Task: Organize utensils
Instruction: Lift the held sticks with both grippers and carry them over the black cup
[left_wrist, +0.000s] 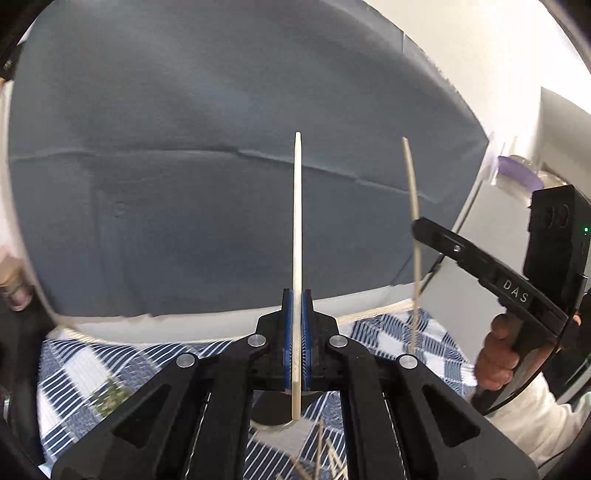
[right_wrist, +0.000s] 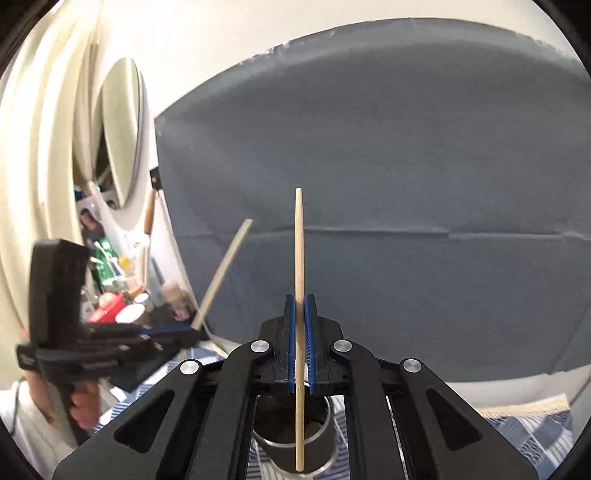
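Wooden chopstick (left_wrist: 297, 229) pinched upright in left hand-held gripper (left_wrist: 296, 314); another chopstick (right_wrist: 299, 280) clamped in right hand-held gripper (right_wrist: 300, 325), above cup (right_wrist: 295, 439).

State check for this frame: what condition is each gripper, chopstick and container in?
Left gripper: shut on a chopstick.
Left chopstick: clamped, upright.
Right gripper: shut on a chopstick.
Right chopstick: clamped, upright, lower end over the cup.
Dark cup: upright, open-topped, on the checked cloth.

Grey backdrop cloth (left_wrist: 221, 147), perhaps checked tablecloth (left_wrist: 388, 332)
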